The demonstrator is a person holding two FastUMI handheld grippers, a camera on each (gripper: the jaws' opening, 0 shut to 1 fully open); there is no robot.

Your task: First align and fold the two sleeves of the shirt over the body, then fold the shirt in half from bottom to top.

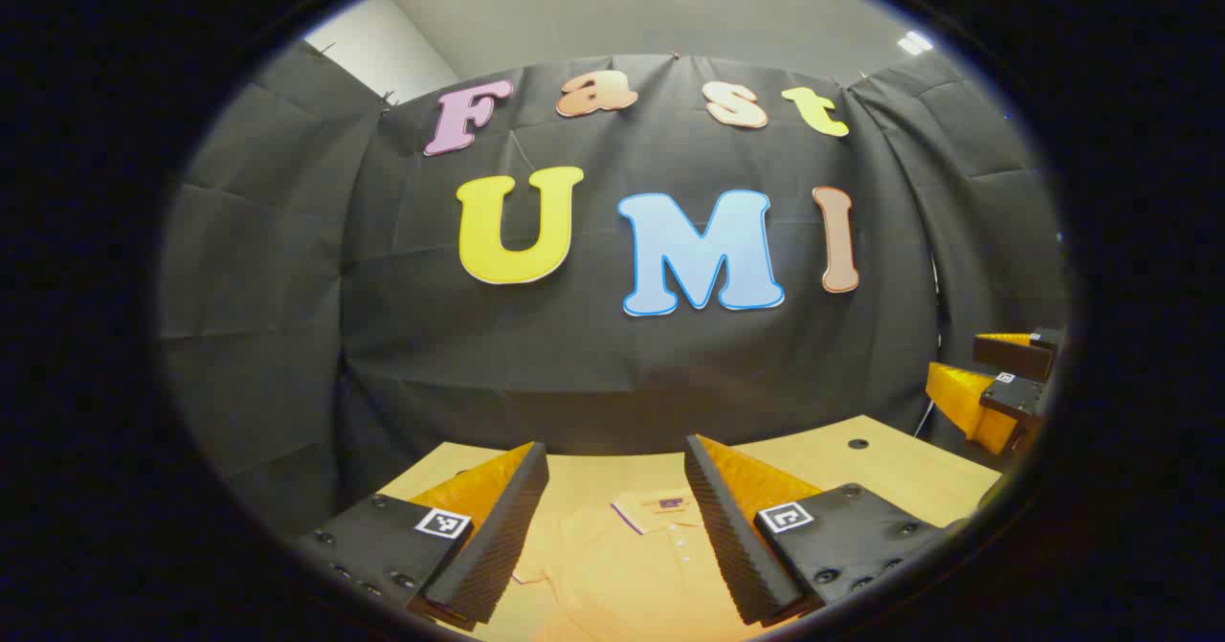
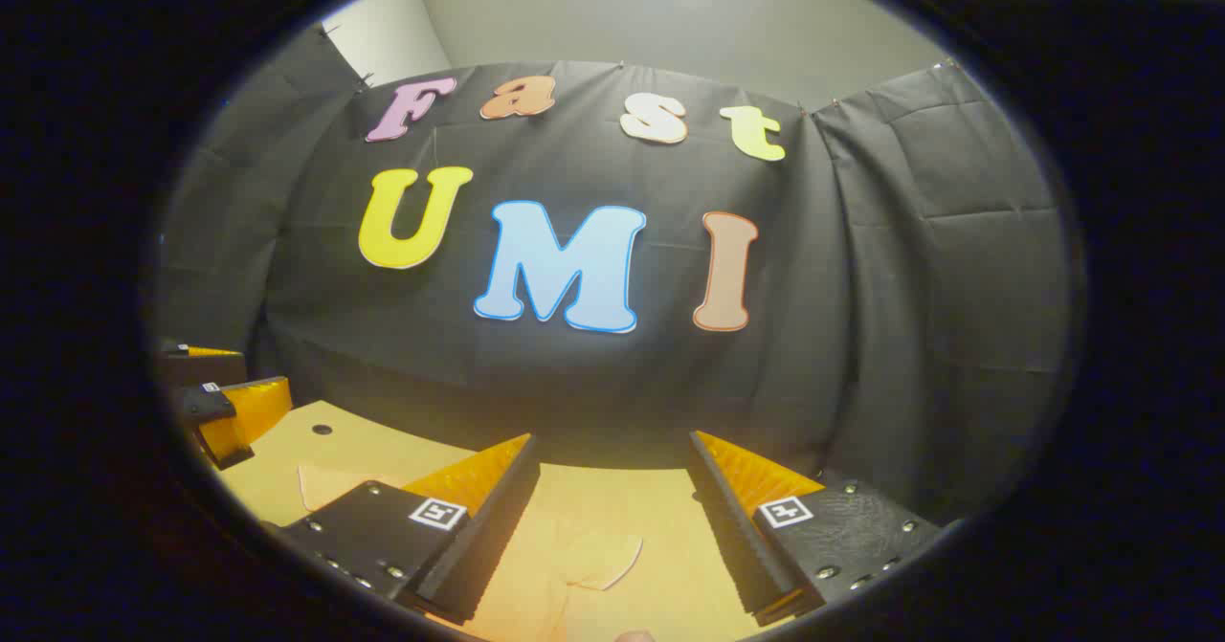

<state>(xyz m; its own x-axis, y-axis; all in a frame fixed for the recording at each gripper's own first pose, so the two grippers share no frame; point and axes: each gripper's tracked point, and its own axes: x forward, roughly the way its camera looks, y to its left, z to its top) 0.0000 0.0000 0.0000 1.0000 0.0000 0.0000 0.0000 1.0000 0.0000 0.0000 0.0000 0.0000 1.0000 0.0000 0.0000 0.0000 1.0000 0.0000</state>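
Left gripper [image 1: 617, 518]: two fingers spread apart, empty, raised above the one shirt [image 1: 622, 565], which lies flat on the surface [image 1: 890, 470], collar toward the wall. Right gripper [image 2: 612, 518]: two fingers likewise parted, nothing held, above a sleeve [image 2: 598, 561] of that shirt. Two grippers, one shirt counted.

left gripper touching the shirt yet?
Apart. In the left gripper view the left gripper is open and held above the table; the shirt lies flat below, seen through the gap, with neither finger on the fabric.
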